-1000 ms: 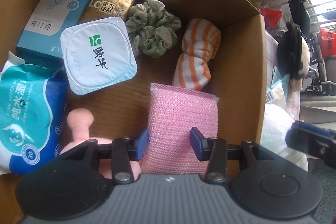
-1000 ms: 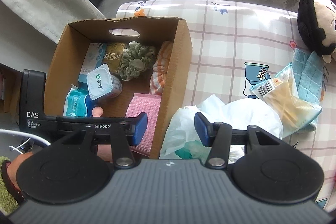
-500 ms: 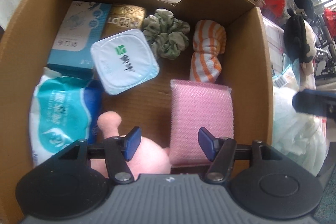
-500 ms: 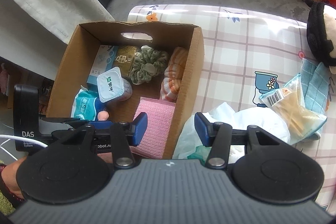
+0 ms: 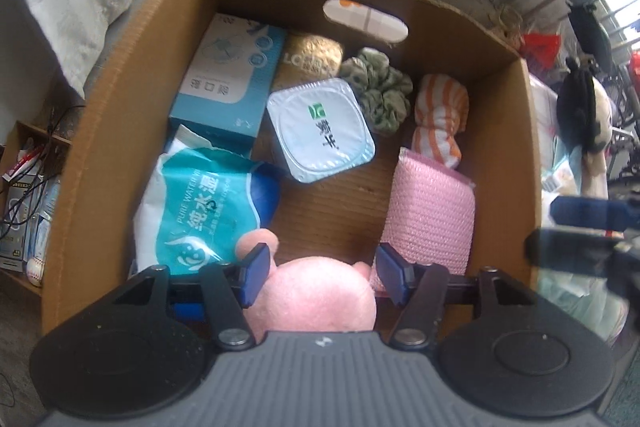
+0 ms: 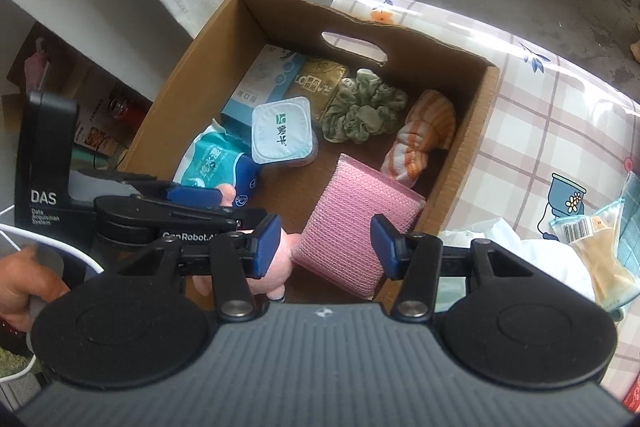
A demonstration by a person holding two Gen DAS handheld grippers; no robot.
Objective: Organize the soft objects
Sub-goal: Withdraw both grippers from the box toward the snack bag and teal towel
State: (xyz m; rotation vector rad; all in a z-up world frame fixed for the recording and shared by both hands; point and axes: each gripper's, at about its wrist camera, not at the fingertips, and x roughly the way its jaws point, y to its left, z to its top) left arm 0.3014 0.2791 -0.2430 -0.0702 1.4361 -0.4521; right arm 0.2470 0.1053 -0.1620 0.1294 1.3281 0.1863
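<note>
Checked worktop [image 6: 532, 131] with a cardboard box [image 5: 116, 131].
Left hand-held gripper [image 5: 320, 273], just spreading, straddles a pink plush toy [image 5: 312, 297]; right hand-held gripper [image 6: 324, 247] hangs spread, empty, above a pink sponge [image 6: 356, 227].

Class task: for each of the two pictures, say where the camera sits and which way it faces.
Left wrist: on the left hand-held gripper, facing steeply down into the cardboard box; open jaws over the pink plush toy.
Right wrist: on the right hand-held gripper, looking down at box and table; a hand shows.
Shared: the pink sponge.

Matt corrugated cardboard box [image 5: 104, 131]
</note>
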